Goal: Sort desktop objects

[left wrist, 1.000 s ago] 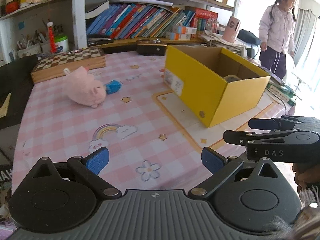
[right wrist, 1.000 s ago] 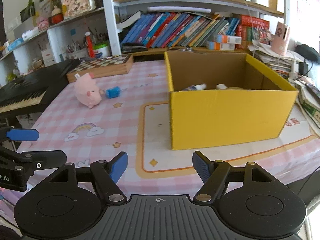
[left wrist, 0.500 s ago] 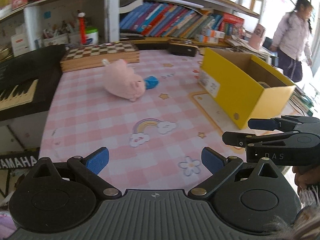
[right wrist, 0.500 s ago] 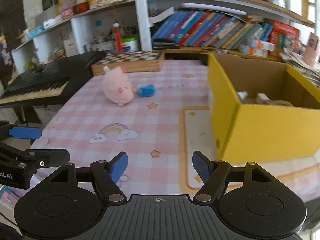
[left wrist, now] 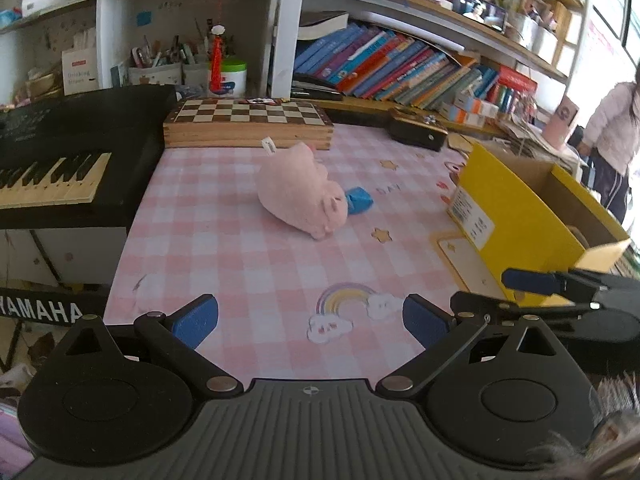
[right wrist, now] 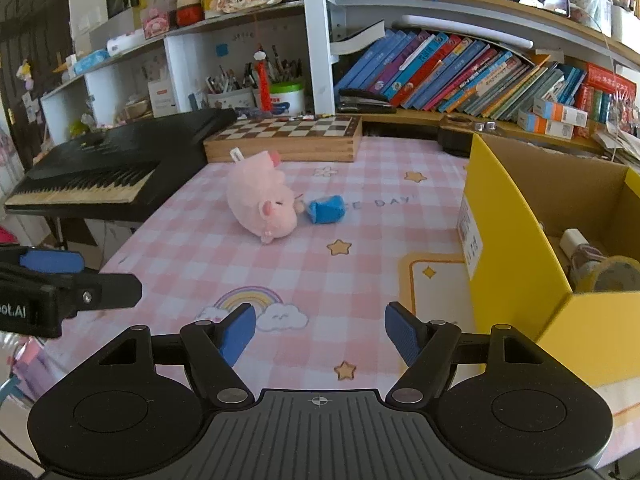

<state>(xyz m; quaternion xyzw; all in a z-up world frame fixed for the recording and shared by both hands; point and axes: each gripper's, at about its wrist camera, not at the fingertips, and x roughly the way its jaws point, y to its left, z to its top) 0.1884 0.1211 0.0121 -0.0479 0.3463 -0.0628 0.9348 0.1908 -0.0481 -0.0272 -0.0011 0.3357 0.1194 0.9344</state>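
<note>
Both the left gripper (left wrist: 311, 320) and right gripper (right wrist: 320, 334) hover agape, empty, facing the pig (right wrist: 260, 204) on the table (right wrist: 360, 280).

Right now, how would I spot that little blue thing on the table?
Find the pink checked tablecloth left of the yellow box. Mid-cloth lies a pink plush pig. The small blue object lies at its snout, on the box side, the only blue thing on the cloth.

Both grippers (left wrist: 310, 320) (right wrist: 320, 330) agape, empty
</note>
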